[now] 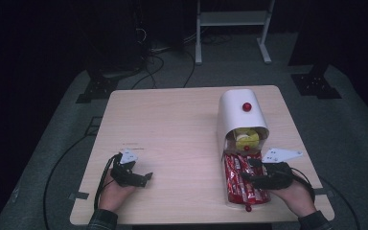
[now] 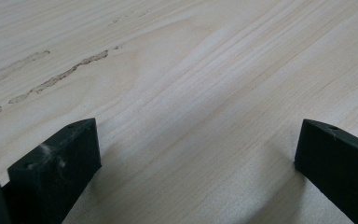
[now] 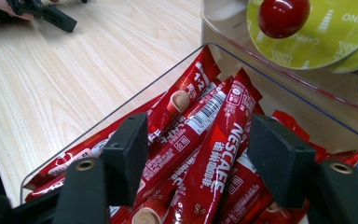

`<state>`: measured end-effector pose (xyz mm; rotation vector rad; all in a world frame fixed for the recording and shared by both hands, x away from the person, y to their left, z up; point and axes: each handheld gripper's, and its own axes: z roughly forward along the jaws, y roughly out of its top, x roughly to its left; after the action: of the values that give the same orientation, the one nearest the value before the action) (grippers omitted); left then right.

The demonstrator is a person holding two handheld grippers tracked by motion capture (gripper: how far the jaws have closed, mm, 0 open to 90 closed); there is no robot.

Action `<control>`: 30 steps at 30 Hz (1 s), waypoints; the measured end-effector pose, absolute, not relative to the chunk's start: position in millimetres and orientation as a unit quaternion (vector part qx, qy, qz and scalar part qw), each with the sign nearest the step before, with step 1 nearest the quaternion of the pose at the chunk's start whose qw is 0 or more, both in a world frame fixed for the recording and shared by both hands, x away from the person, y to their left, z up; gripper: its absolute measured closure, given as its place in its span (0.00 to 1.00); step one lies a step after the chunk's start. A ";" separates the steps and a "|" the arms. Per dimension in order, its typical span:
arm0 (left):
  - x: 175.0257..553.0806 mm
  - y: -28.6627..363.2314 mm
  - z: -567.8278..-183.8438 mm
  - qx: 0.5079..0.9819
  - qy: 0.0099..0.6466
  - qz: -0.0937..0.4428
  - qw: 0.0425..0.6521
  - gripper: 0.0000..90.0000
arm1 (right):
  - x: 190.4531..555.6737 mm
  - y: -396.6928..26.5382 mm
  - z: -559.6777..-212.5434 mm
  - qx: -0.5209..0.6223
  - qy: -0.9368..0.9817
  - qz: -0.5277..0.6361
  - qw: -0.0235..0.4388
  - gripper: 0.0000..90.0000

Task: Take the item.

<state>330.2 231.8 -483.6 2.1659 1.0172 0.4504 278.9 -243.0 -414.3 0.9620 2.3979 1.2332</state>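
The red Nescafé coffee sticks (image 3: 214,154) lie heaped in the clear drawer tray (image 3: 121,105) pulled out of the white dispenser (image 1: 237,110). The right gripper (image 3: 198,156) straddles 1 stick, jaws half apart, not yet pinching. Nothing is lifted so far. The left gripper (image 2: 198,154) rests released on the table (image 2: 191,70).

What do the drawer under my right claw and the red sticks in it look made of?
Drawer: clear rigid plastic by the look, since its see-through walls show the table behind. Nescafe sachets: glossy printed foil or plastic film, probably, judging by the sheen and crimped ends.
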 end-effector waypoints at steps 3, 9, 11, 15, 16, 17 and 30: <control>330.2 231.8 -483.6 0.835 0.392 0.174 0.346 0.00 | 279.4 -243.2 -415.0 0.331 0.830 0.426 0.141 0.47; 330.1 231.5 -483.8 0.834 0.393 0.174 0.347 0.00 | 280.0 -243.1 -416.2 0.332 0.831 0.421 0.145 0.51; 330.1 231.5 -483.8 0.833 0.393 0.173 0.347 0.00 | 280.4 -243.2 -416.9 0.333 0.831 0.421 0.146 0.53; 330.1 231.5 -483.8 0.833 0.393 0.174 0.348 0.00 | 280.8 -243.4 -417.8 0.332 0.832 0.419 0.147 0.57; 330.1 231.4 -483.8 0.833 0.394 0.173 0.348 0.00 | 280.8 -243.4 -418.0 0.333 0.833 0.418 0.148 0.58; 330.1 231.5 -483.8 0.833 0.393 0.174 0.348 0.00 | 280.9 -243.5 -418.3 0.332 0.833 0.417 0.148 0.59; 330.2 231.6 -483.8 0.833 0.393 0.174 0.348 0.00 | 281.3 -242.4 -422.1 0.331 0.837 0.407 0.152 0.67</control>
<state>330.2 231.6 -483.8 2.1615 1.0180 0.4523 281.3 -242.4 -422.1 0.9508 2.4025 1.1690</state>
